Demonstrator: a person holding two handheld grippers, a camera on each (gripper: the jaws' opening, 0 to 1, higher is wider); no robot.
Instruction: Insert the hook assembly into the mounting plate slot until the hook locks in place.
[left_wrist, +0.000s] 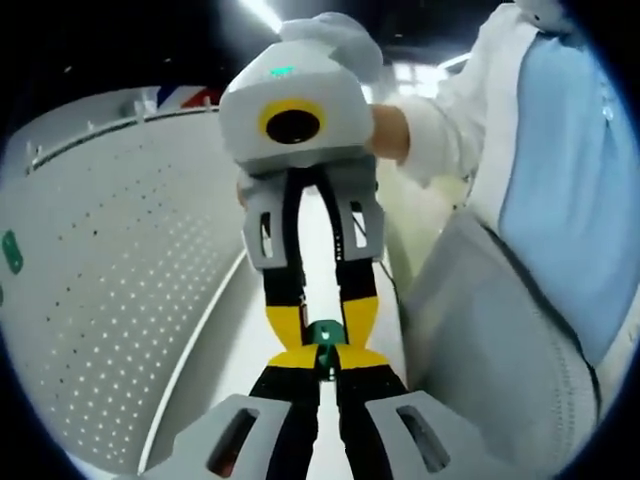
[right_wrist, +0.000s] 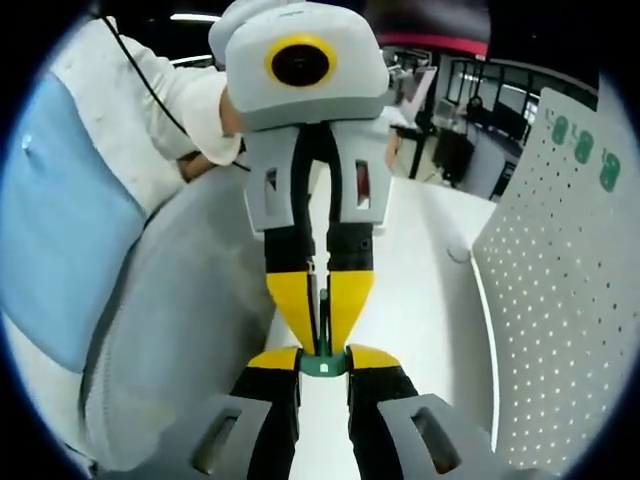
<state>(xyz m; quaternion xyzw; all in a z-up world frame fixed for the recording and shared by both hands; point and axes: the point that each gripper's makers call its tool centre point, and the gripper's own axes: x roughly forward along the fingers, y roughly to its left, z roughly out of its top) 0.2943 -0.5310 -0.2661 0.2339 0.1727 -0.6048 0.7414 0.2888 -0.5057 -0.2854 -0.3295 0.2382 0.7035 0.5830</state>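
My two grippers meet tip to tip over a white table. In the left gripper view, my left gripper (left_wrist: 325, 360) has its yellow-tipped jaws nearly together on a thin dark hook piece (left_wrist: 326, 366). The right gripper (left_wrist: 323, 326) comes down from above, shut on a small green mounting plate (left_wrist: 323, 333). In the right gripper view, my right gripper (right_wrist: 323, 358) clamps the green plate (right_wrist: 322, 365). The left gripper (right_wrist: 322, 335) reaches in from the top, pinching the thin grey hook (right_wrist: 322, 305), whose end meets the plate. How deep the hook sits is hidden.
A white pegboard (left_wrist: 100, 300) stands upright beside the table (right_wrist: 420, 310), with green plates (right_wrist: 583, 145) mounted high on it. A person in a white and blue coat (left_wrist: 560, 200) stands close on the other side. Desks and chairs fill the dim background.
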